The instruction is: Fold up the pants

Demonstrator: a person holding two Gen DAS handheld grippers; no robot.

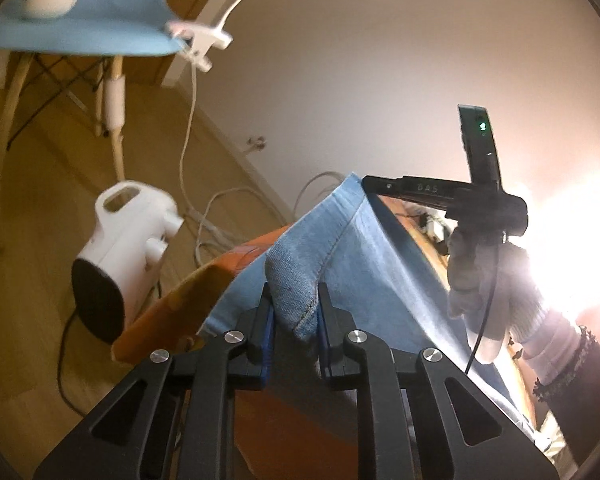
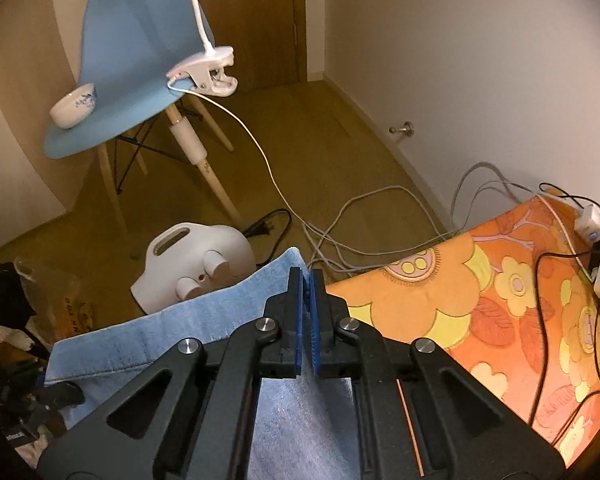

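Left wrist view: left gripper (image 1: 294, 312) is clamping a bunched fold of the blue denim pants (image 1: 352, 248); right gripper (image 2: 306, 312) is pinching the pants' edge, pads nearly together.

Pants are hanging stretched between both tools above the orange floral cloth (image 2: 480, 300). White heater (image 2: 196, 268) is sitting at 10 o'clock of the right gripper, blue chair (image 2: 128, 60) beyond at 11, holding a bowl (image 2: 74, 110) and lamp clip (image 2: 206, 72).

My black fingers (image 2: 274, 334) with blue pads (image 2: 297, 322) gripped pale blue denim pants (image 2: 148, 334) beside an orange cloth (image 2: 480, 300) patterned with yellow flowers, a light-blue chair (image 2: 128, 52) and white heater (image 2: 196, 264) at upper left.
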